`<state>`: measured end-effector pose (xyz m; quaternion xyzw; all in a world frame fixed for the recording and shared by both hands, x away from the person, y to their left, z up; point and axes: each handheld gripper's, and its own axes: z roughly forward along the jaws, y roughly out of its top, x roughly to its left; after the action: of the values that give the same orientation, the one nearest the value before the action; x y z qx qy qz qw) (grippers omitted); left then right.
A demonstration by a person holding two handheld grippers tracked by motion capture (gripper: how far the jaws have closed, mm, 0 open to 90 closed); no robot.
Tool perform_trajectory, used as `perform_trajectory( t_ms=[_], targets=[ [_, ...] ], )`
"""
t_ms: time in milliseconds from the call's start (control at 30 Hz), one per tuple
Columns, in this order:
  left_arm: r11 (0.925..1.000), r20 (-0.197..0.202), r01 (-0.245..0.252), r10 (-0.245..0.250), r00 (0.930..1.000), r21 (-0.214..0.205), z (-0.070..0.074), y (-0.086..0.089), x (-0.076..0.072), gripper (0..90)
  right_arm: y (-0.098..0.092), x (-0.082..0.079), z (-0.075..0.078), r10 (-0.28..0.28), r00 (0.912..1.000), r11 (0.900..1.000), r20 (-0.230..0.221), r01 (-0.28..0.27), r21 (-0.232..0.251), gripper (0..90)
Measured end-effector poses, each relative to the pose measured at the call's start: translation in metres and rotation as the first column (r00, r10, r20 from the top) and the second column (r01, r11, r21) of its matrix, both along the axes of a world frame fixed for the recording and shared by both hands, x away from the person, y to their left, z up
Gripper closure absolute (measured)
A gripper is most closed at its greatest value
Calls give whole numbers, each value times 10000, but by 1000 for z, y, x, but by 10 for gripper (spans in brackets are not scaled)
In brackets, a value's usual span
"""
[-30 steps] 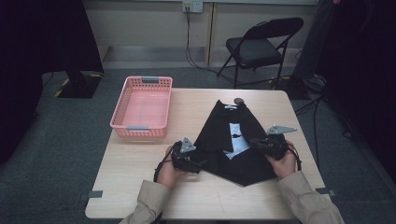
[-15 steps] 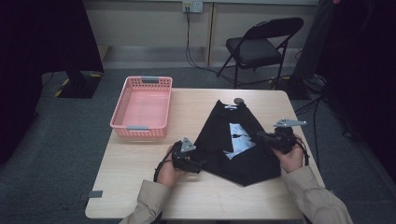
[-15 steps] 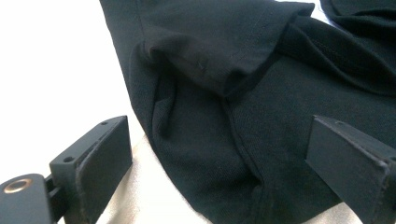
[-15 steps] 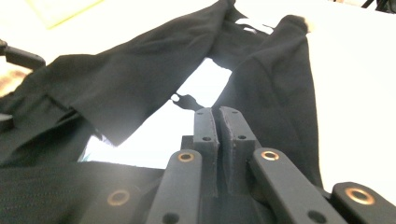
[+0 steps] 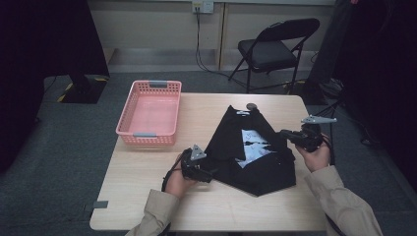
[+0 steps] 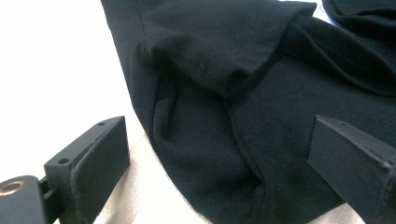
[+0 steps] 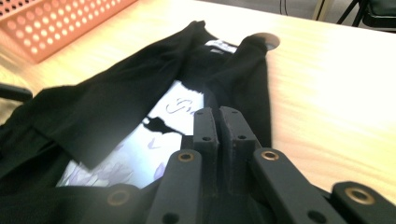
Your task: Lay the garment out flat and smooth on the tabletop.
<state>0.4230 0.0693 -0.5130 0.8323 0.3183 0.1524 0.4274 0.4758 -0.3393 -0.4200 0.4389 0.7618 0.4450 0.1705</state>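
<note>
Left tongs [image 5: 209, 173]: sitting low at the near-left edge of the black shirt [image 5: 251, 150], jaws spread wide. In the left gripper view the cloth's hem is lying between the two jaws with neither pad pressing on it, so this side seems to be waiting to pinch the edge.

Right tongs [image 7: 219, 122]: jaws pressed flat together, no cloth showing between them in the right gripper view. They are hanging just above the shirt's right side, pointing across it, probably lining up for the next fold.

Black shirt: lying on the middle-right of the counter [image 5: 206, 206], both sides folded inward so that only a strip of the white print [image 5: 252, 145] is showing. Collar is pointing to the far edge, hem toward the person.

Round spot [image 5: 252, 105]: sitting just beyond the collar on the counter; I cannot tell what it is.

Pink basket [image 5: 150, 114]: standing at the far left, well apart from the shirt, likely the place for the folded piece.

Folding chair [image 5: 273, 49]: standing beyond the counter, out of the way.

Obstructions: nothing is lying between shirt and basket.
</note>
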Motion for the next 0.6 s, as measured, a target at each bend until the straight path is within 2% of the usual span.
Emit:
perform_trajectory(
  t_ms=[167, 333, 433, 533, 600],
  targets=[
    [10000, -1, 0, 0, 10000, -3, 0, 0, 0, 52, -15, 10, 8, -238, 9997, 9996, -3, 238, 179, 853],
    [10000, 2, -8, 8, 10000, -2, 0, 0, 0, 52, -32, 20, 17, -658, 9978, 9963, 70, 653, 553, 852],
    [10000, 4, -16, 16, 10000, -2, 0, 0, 0, 52, -42, 26, 24, -918, 9957, 9947, 151, 910, 478, 852],
    [10000, 5, -14, 14, 10000, 0, 0, 0, 0, 52, -54, 30, 29, -1370, 9901, 9899, 295, 1358, 396, 852],
    [10000, 7, -18, 18, 10000, 2, 0, 0, 0, 52, -63, 31, 31, -1871, 9812, 9822, 467, 1862, 225, 848]
  ],
)
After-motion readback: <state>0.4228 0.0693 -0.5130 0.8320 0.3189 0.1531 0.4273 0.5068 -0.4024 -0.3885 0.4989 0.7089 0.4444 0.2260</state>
